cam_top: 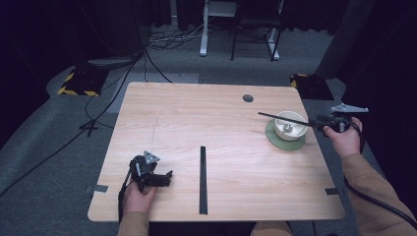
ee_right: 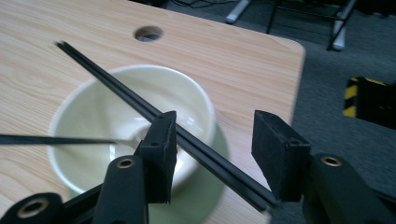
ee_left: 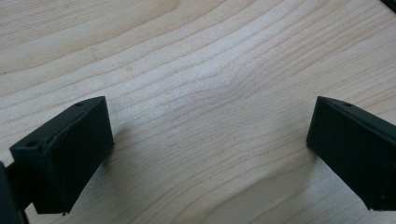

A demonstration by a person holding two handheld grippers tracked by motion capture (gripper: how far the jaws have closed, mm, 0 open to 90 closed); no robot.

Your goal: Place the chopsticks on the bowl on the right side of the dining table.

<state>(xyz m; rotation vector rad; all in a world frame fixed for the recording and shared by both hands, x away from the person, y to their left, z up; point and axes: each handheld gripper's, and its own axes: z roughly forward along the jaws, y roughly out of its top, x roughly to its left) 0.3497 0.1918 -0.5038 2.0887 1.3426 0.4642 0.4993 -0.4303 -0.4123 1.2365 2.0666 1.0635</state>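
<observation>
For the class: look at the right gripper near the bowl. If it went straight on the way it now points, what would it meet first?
Probably the cream bowl on its green saucer. The right gripper points over the black chopsticks lying across the bowl's rim, which already pass between its jaws. Depth is hard to judge, so it might skim above.

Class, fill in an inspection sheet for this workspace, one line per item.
Surface: wooden table, round hole near the far edge.
Job's things: black chopsticks across a pale bowl on a green saucer.
Clutter: long black strip lying mid-table.
Grippers: left gripper open over bare wood; right gripper jaws apart, chopsticks between them, grip unclear.
Cables: gripper cable trails off the table; floor cables beyond.
Surroundings: grey carpet, desk legs, hazard-striped base.
</observation>
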